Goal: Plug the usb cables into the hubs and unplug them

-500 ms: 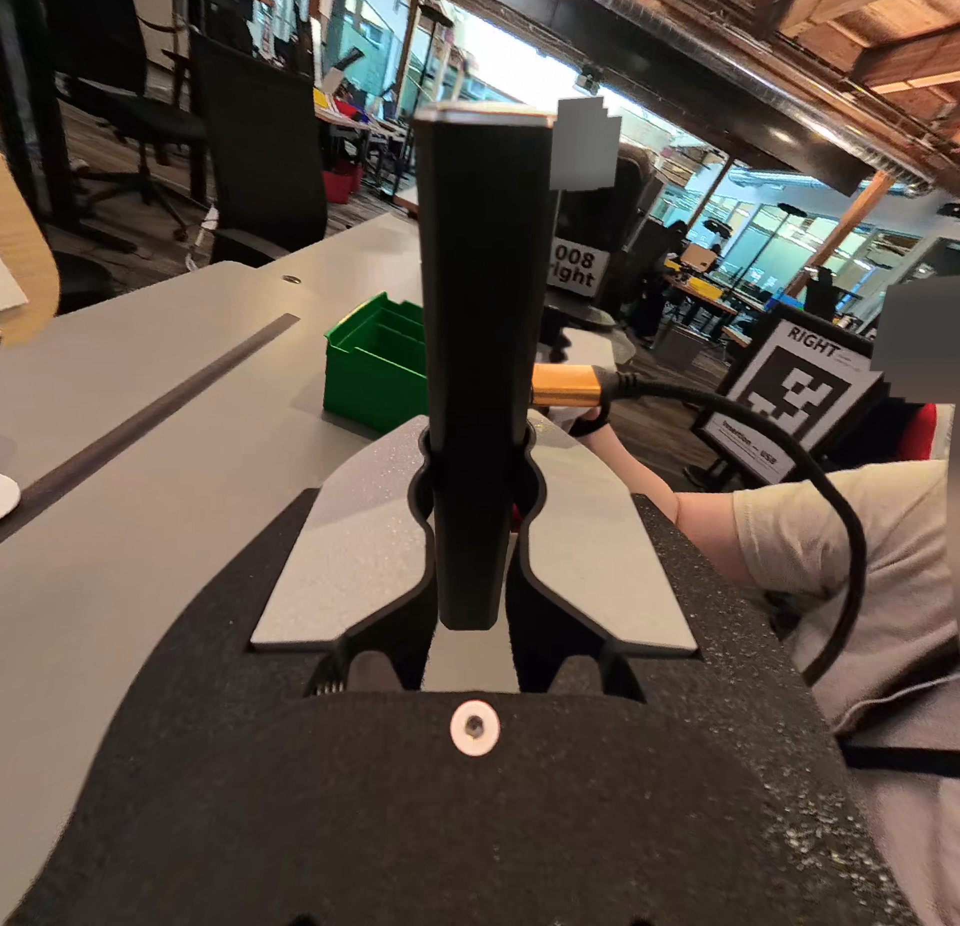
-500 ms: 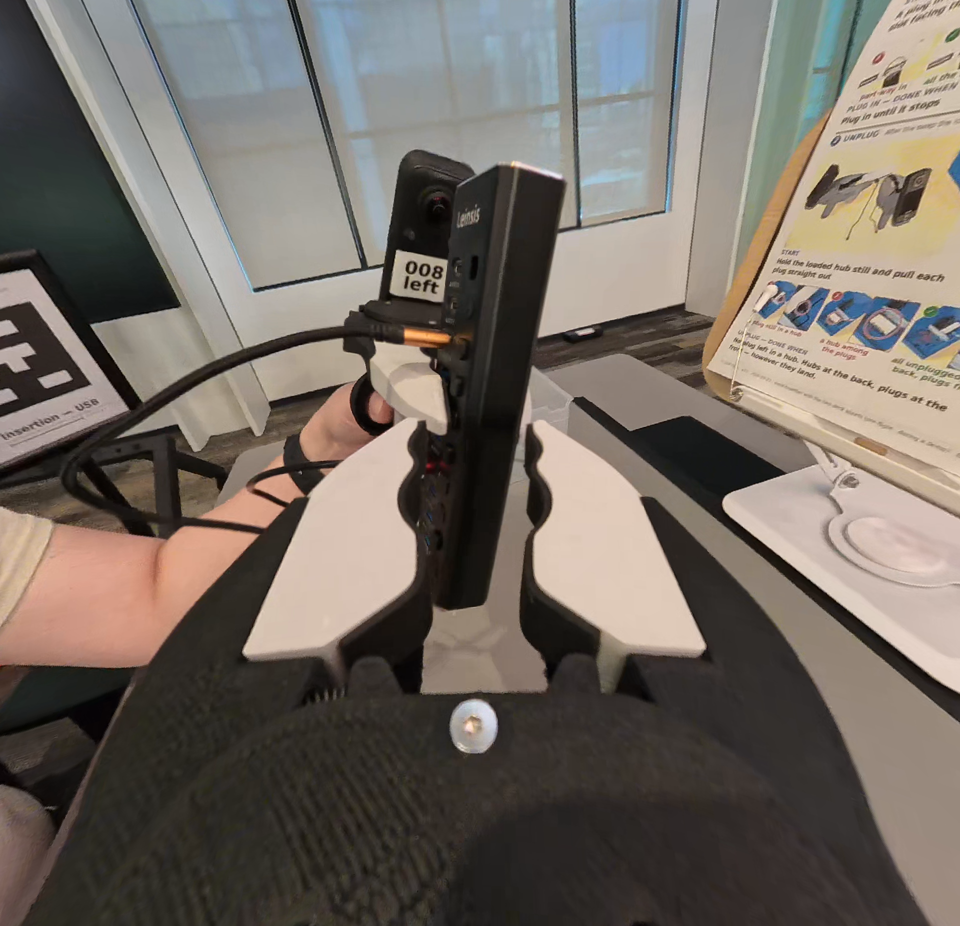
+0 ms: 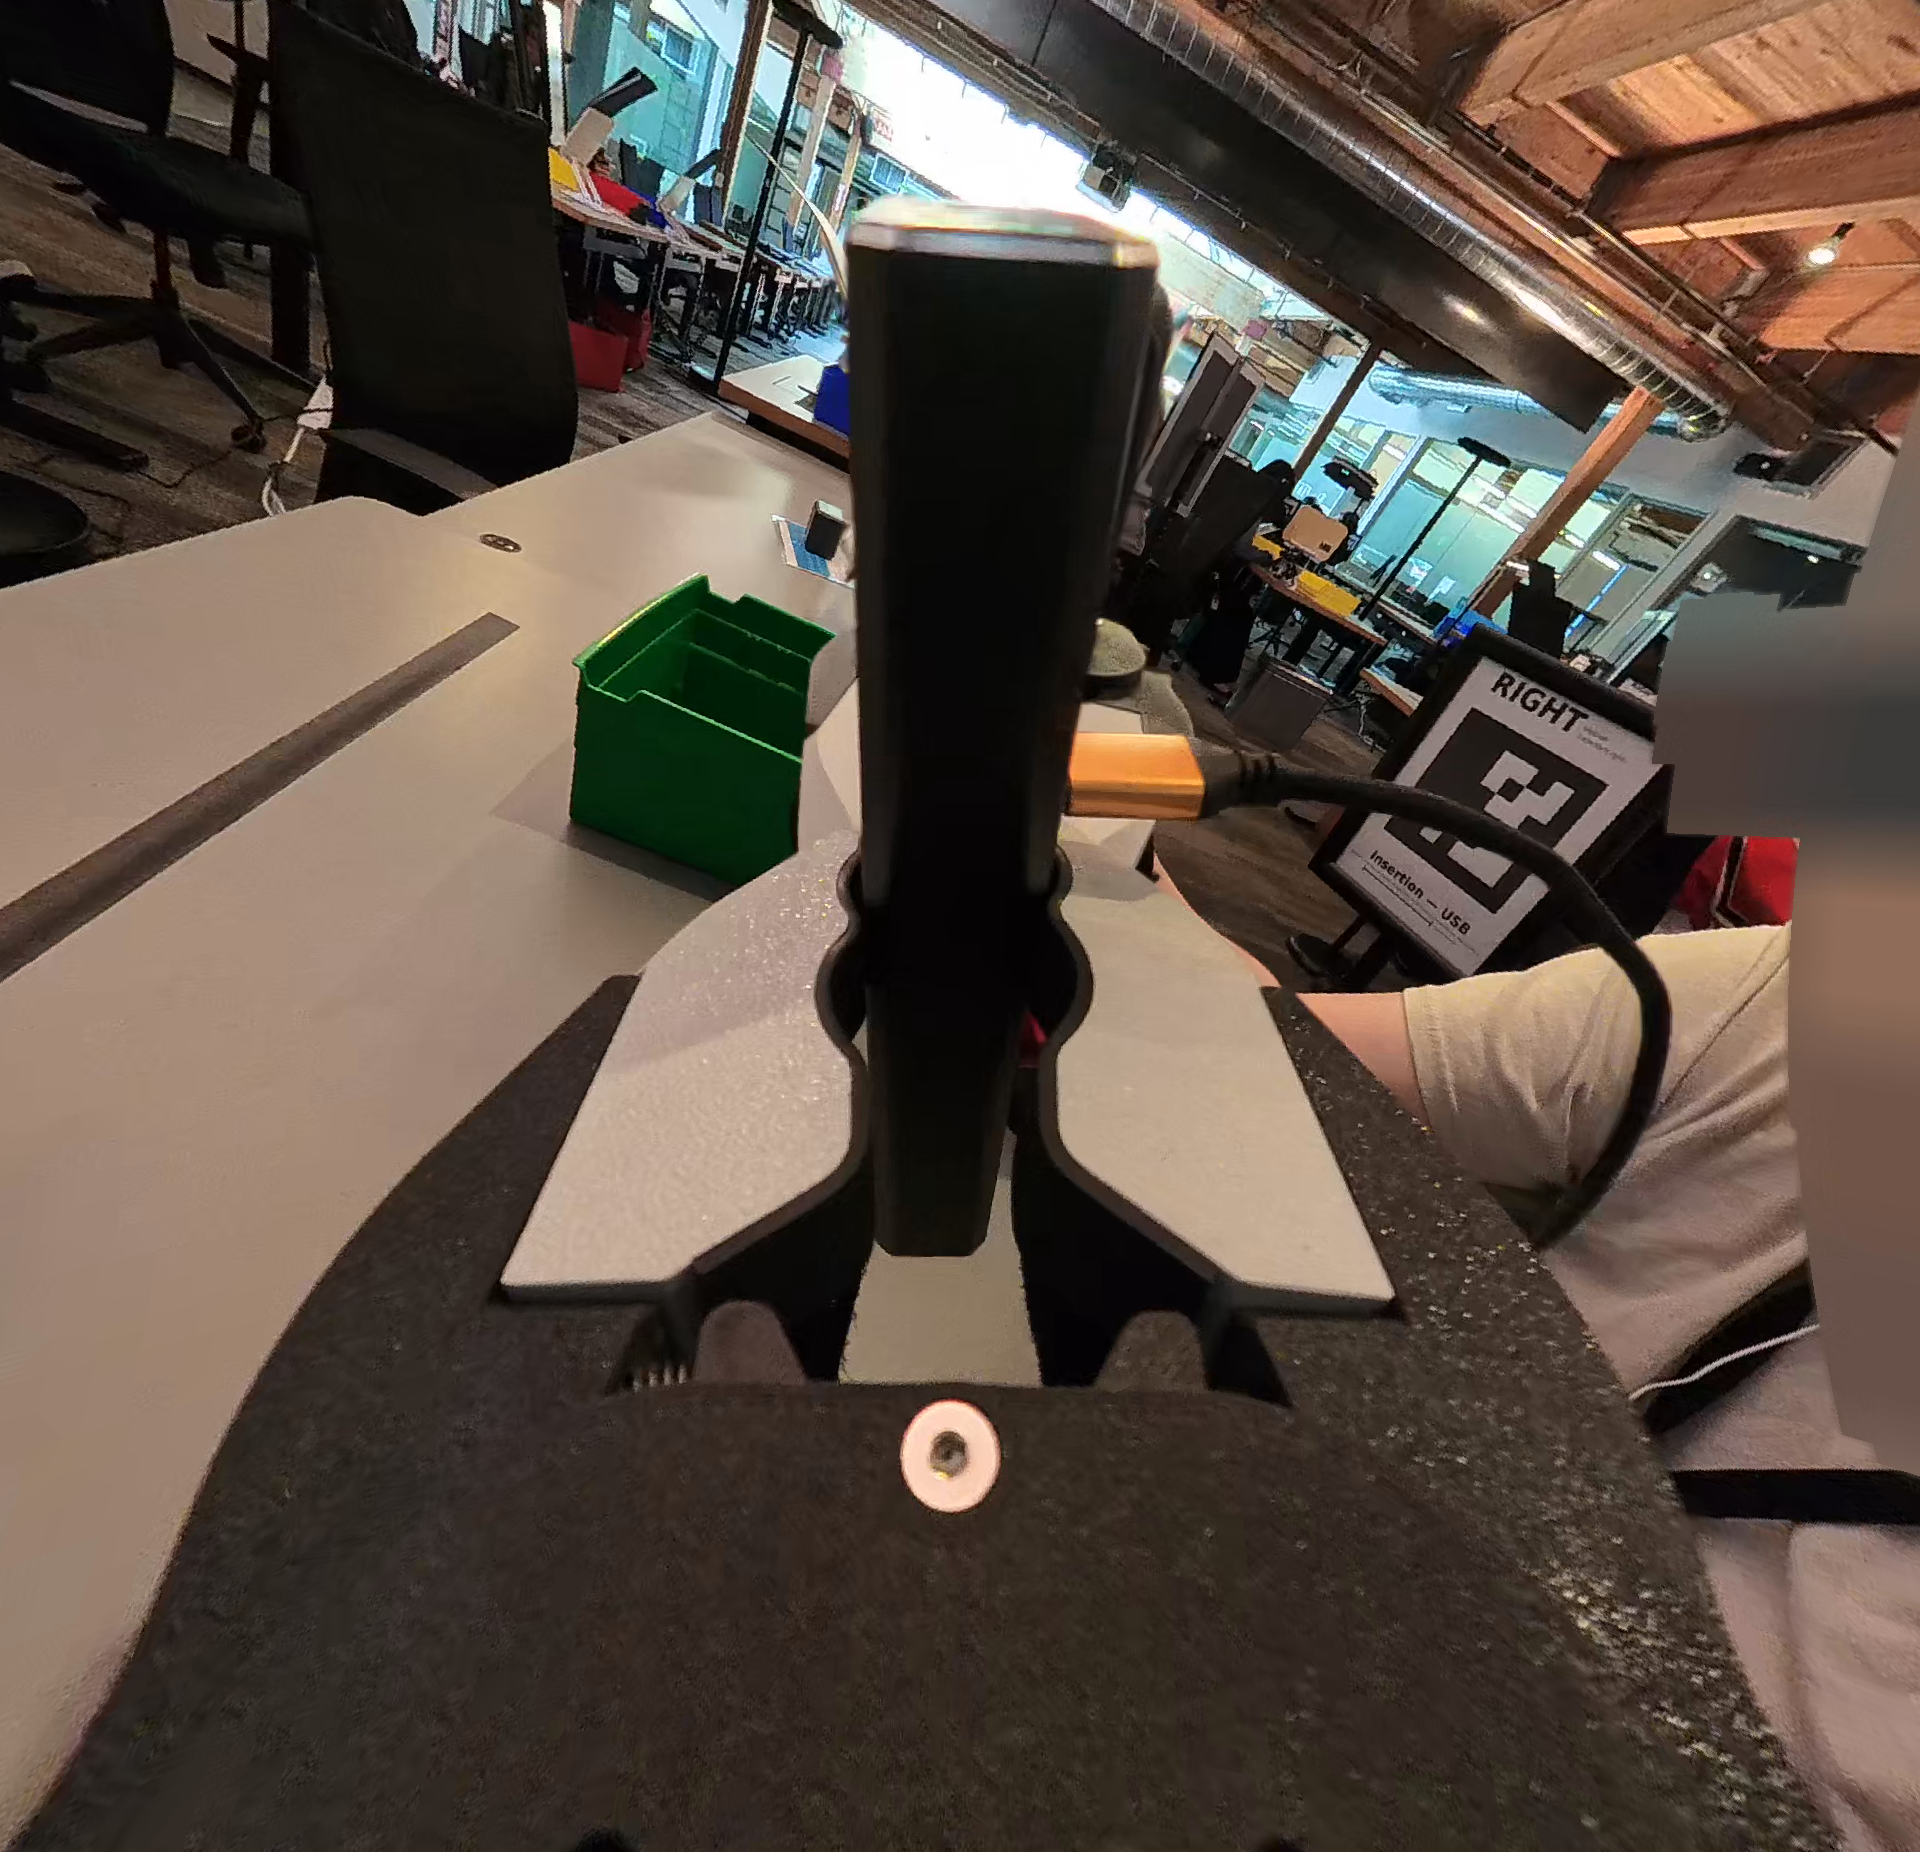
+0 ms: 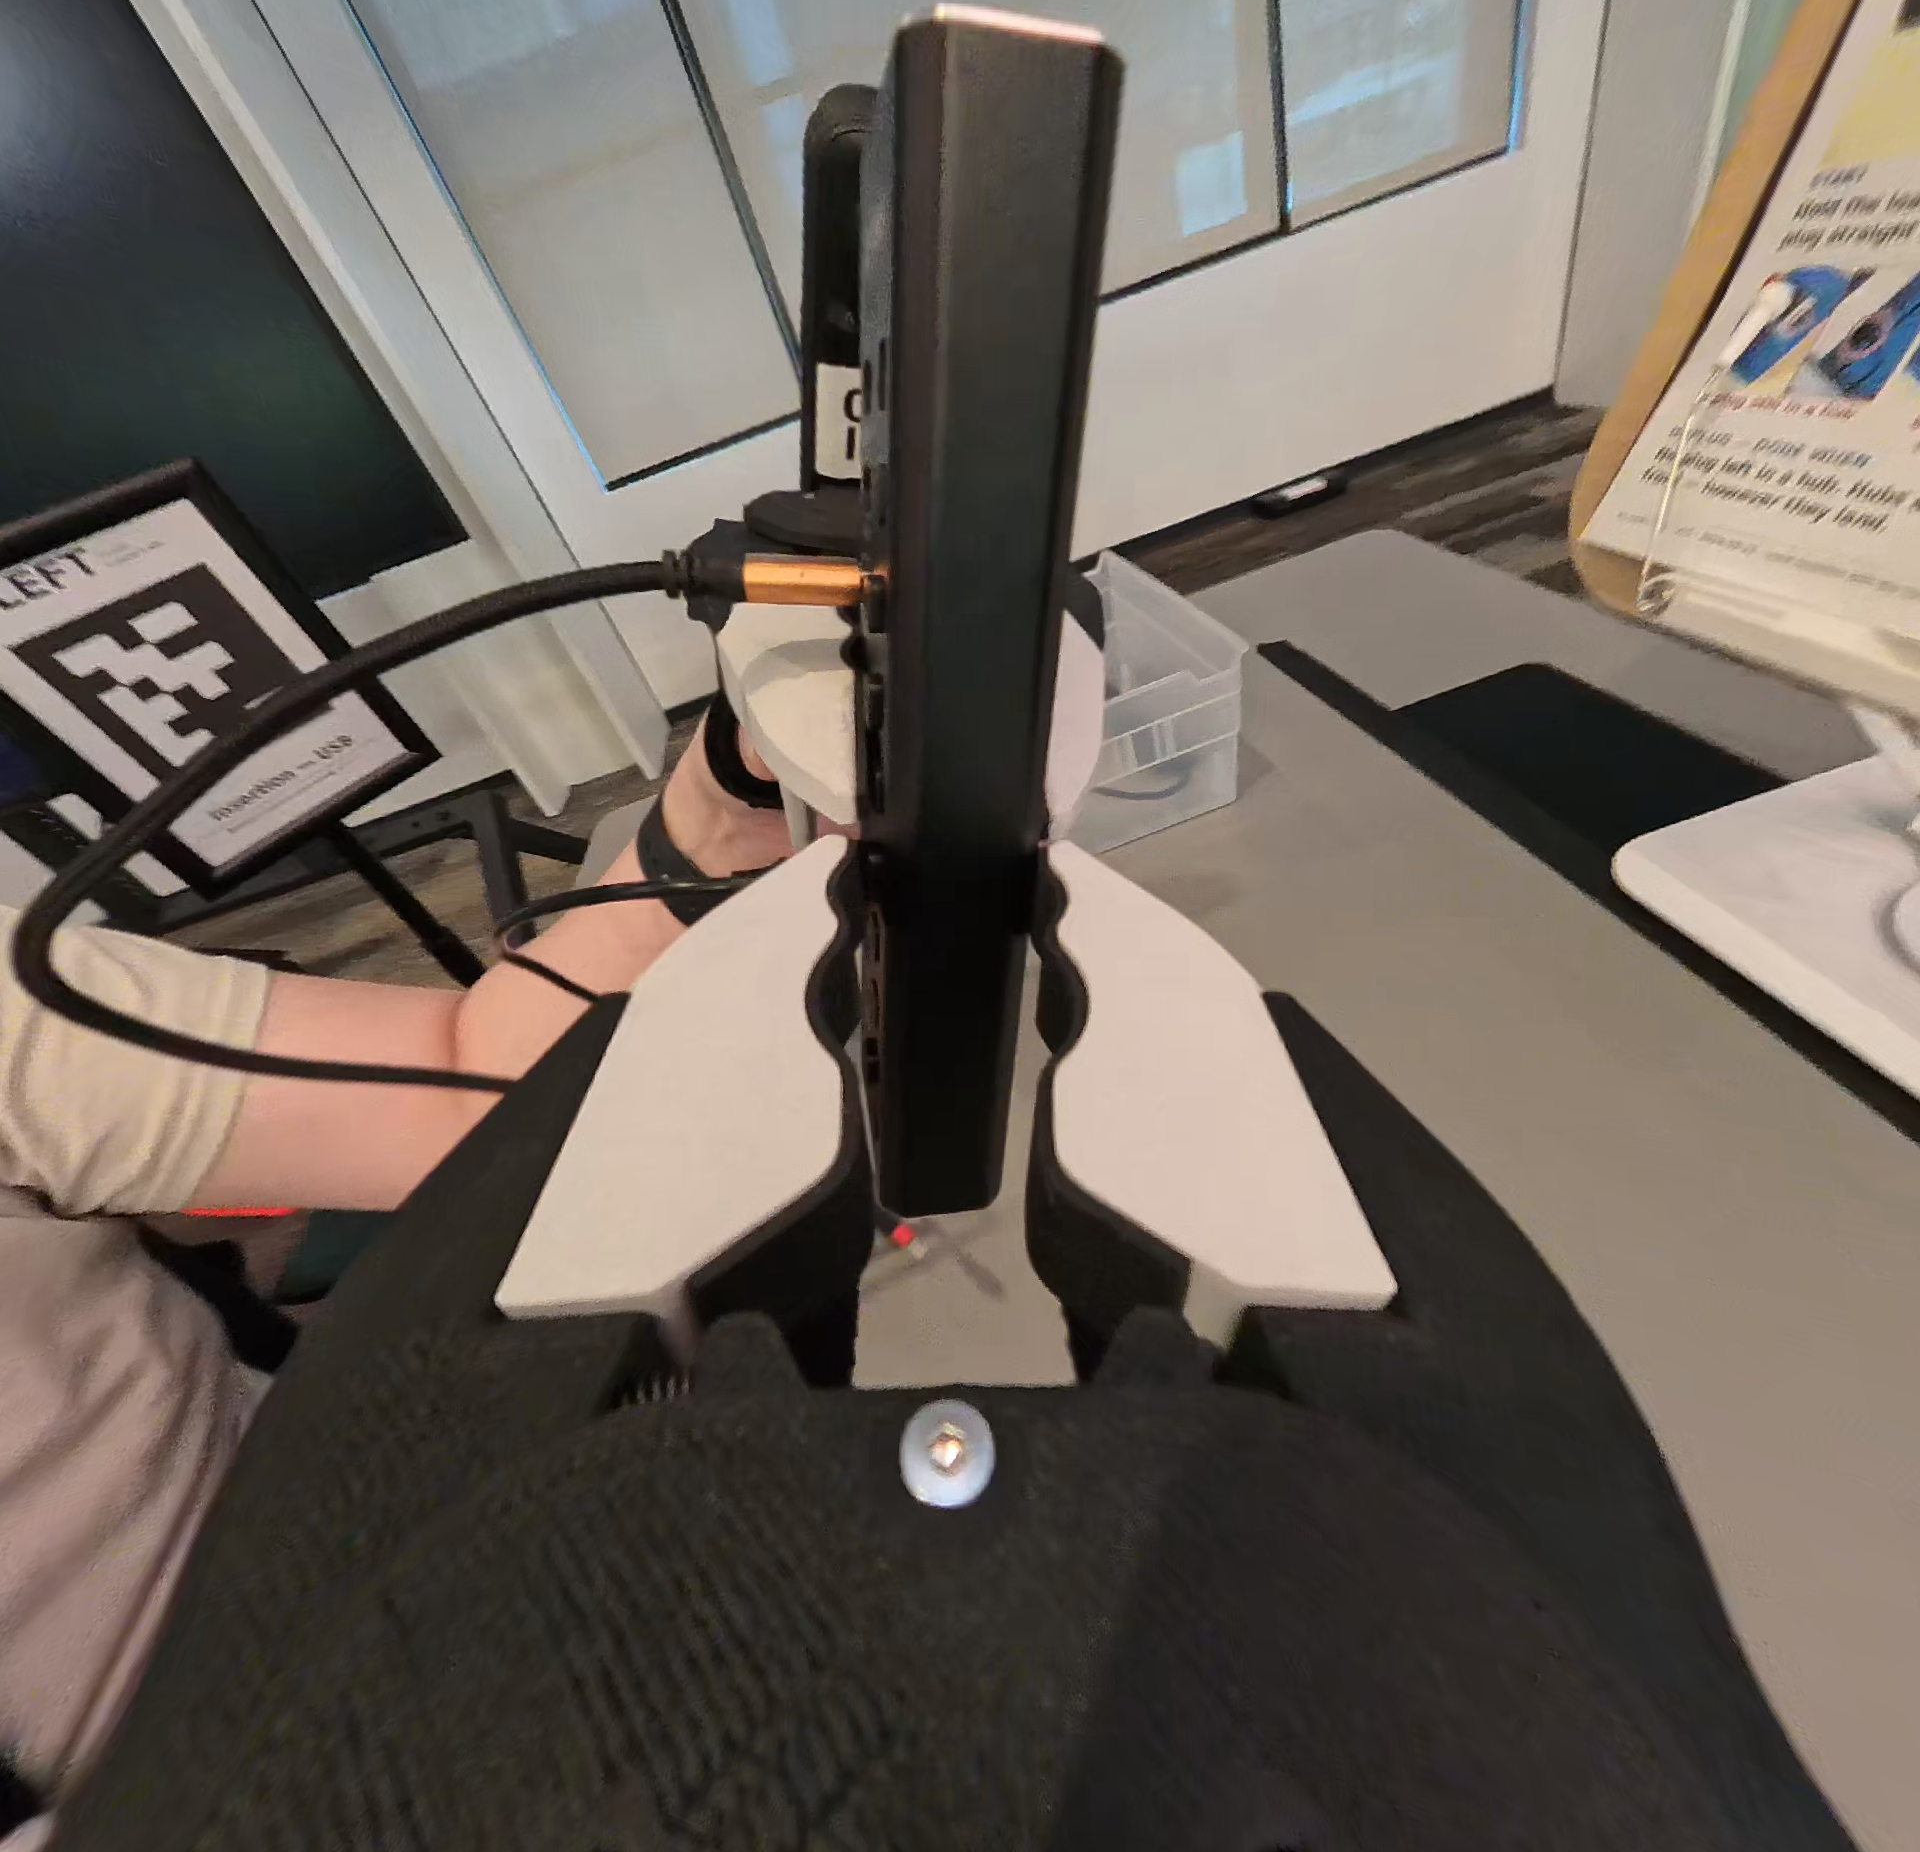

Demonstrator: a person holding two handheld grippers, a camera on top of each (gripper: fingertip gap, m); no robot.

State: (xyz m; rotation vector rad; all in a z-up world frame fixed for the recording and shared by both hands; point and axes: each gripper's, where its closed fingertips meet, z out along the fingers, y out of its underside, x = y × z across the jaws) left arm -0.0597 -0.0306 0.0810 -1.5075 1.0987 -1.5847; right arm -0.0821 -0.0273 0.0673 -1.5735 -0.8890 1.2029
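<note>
A long black USB hub (image 3: 966, 659) stands upright, clamped between the grey fingers of my left gripper (image 3: 961, 867). The same hub (image 4: 977, 555) also sits between the fingers of my right gripper (image 4: 940, 857), which holds it from the opposite side. A gold USB plug (image 3: 1138, 776) on a black braided cable (image 3: 1558, 929) is plugged into the hub's port side. In the right wrist view the plug (image 4: 800, 587) and its cable (image 4: 312, 701) are on the left. The left gripper's white fingers (image 4: 790, 722) show behind the hub.
A green bin (image 3: 691, 742) stands on the grey table (image 3: 260, 971) left of the hub. A clear plastic bin (image 4: 1164, 722) sits beyond the hub. An instruction board (image 4: 1766, 348) and a white tray (image 4: 1766, 929) are at the right. The person's arm (image 4: 364, 1033) is at the left. My two grippers' fingertips are within a few centimetres of each other.
The right wrist view has turned and closed in, so the hub shows more edge-on and taller. The gold plug stays in its port. Both grippers stay on the hub.
</note>
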